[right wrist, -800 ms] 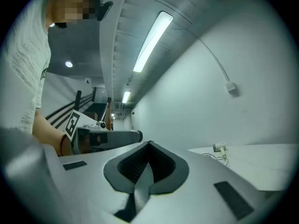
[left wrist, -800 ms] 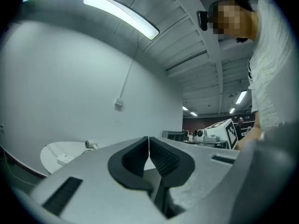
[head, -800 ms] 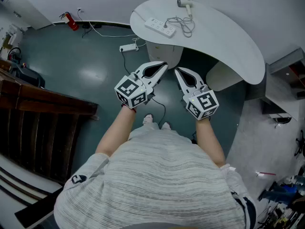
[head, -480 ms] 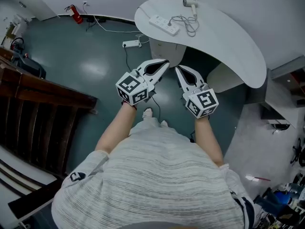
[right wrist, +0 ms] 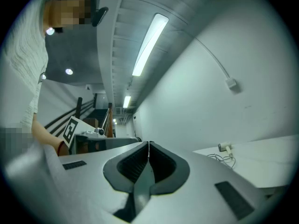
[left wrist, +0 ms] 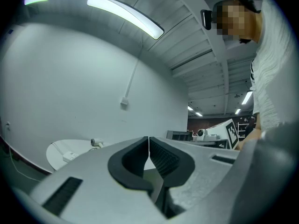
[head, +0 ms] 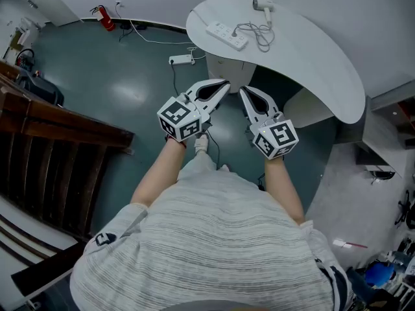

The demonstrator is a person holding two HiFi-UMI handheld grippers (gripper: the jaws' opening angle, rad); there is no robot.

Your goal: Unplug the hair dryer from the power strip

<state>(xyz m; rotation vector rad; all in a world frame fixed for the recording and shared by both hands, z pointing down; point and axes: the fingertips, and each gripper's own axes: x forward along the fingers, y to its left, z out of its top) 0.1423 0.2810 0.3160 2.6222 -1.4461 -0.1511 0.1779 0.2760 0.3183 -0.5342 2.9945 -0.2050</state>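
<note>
Head view, looking steeply down: the task has not begun. The hair dryer (head: 262, 4) lies at the far edge of the white tabletop (head: 318, 57), with its cord (head: 259, 36) looped loosely beside it and running to the white power strip (head: 227, 35), which lies just beside the loops. The plug appears to be seated in the strip, though it is too small to confirm. The left gripper (head: 225, 83) and right gripper (head: 242, 90) are held level, side by side in front of the person, short of the tabletop and well apart from strip and dryer. In the left gripper view the fingers (left wrist: 133, 158) meet at the tips with nothing between them; the right gripper view shows its fingers (right wrist: 135, 164) likewise closed and empty. Remaining, by judgement: approach the tabletop, steady the strip, grasp the plug, pull it free. A second power strip (head: 181, 59) lies on the floor.

Markings: the cube on each gripper bears black-and-white square patterns, not text. A small dark emblem (head: 104, 240) on the person's sleeve is illegible. No brand or label can be read.
</note>
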